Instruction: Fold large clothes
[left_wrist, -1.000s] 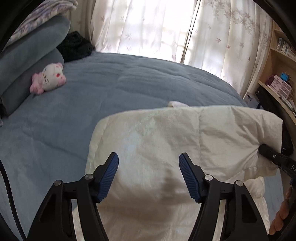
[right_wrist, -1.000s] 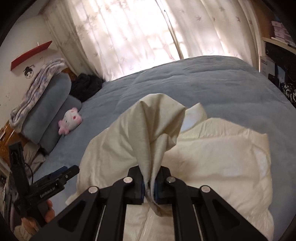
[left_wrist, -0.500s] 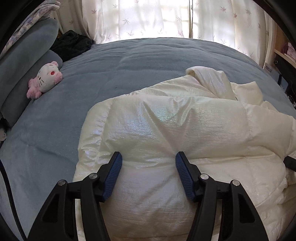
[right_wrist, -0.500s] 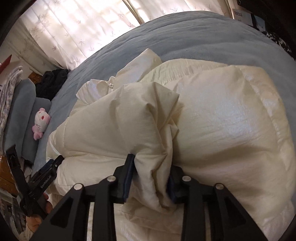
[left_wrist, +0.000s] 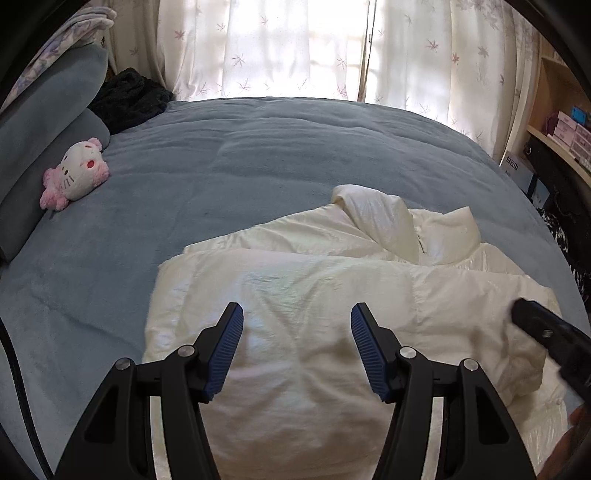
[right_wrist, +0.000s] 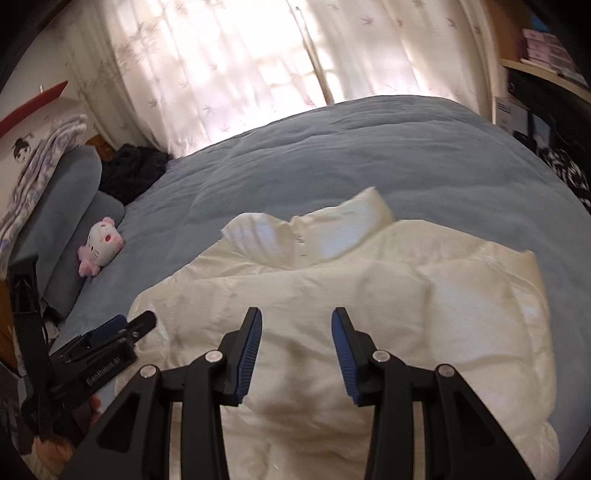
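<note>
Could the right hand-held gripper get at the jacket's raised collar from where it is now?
Probably yes. The right hand-held gripper, jaws just opened with nothing between them, sits over the cream jacket; only flat jacket lies between it and the collar.

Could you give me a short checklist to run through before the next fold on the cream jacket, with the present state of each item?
1. Right gripper released: ok. Its jaws have just been opening and no cloth is between them.
2. Left gripper free: ok. It is open above the jacket, gripping nothing.
3. Last fold laid down: ok. The folded part lies flat across the body.
4. Collar tucked: not ok. It sticks up past the far edge of the fold.
5. Room on the blue bedspread for the next fold: ok. The plush toy lies well to the left, apart from the jacket.
6. Near hem aligned: cannot tell, it is hidden behind the grippers.
</note>
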